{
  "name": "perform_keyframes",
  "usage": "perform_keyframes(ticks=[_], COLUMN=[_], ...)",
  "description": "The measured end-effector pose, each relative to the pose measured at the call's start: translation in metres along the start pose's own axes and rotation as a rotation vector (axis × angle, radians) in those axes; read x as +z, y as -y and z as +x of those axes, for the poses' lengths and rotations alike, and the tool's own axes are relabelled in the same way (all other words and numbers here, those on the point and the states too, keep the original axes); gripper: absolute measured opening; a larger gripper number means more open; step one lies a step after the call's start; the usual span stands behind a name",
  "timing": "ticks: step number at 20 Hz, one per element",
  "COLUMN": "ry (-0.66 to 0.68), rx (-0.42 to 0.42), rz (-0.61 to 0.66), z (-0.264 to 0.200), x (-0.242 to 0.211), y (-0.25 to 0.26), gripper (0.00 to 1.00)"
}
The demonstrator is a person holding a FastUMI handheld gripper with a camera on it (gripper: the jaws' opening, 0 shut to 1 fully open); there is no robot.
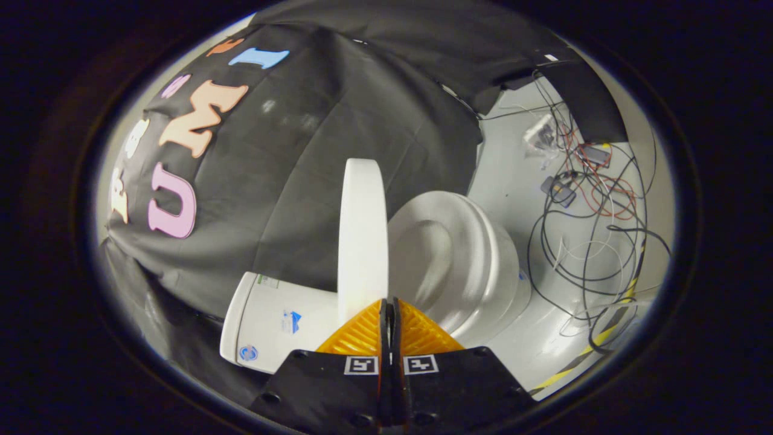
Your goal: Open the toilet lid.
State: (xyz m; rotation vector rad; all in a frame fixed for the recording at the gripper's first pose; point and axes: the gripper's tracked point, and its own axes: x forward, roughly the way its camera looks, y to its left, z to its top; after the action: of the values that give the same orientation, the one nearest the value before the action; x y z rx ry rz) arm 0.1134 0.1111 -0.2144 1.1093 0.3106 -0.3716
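Observation:
A white toilet stands just ahead of my fingers, and the whole scene looks rolled sideways. Its lid (361, 235) is raised edge-on, standing clear of the seat (459, 254) and leaning toward the white tank (278, 320). The seat ring and the bowl opening (423, 260) lie uncovered on the far side of the lid. My gripper (389, 302) is shut, its two fingers pressed together with nothing between them. Its tips sit right at the lid's near edge; I cannot tell whether they touch it.
Black cloth hangs behind the toilet and tank. On the pale floor beyond the bowl lies a tangle of black, white and red cables (595, 241) with small electronic boxes (558, 190). A yellow-and-black striped tape line (580, 356) runs along the floor.

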Motion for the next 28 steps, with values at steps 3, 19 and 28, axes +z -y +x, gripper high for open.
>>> perform_keyframes(ticks=[3,19,28], ry=[0.017,0.076,0.061], rx=[0.002,0.014,0.031], rz=[-0.023,-0.234,-0.329], z=[-0.006,-0.031,-0.034], x=[0.0,-0.013,-0.022], y=[-0.019,-0.13,-0.174], gripper=[0.01,0.03,0.05])
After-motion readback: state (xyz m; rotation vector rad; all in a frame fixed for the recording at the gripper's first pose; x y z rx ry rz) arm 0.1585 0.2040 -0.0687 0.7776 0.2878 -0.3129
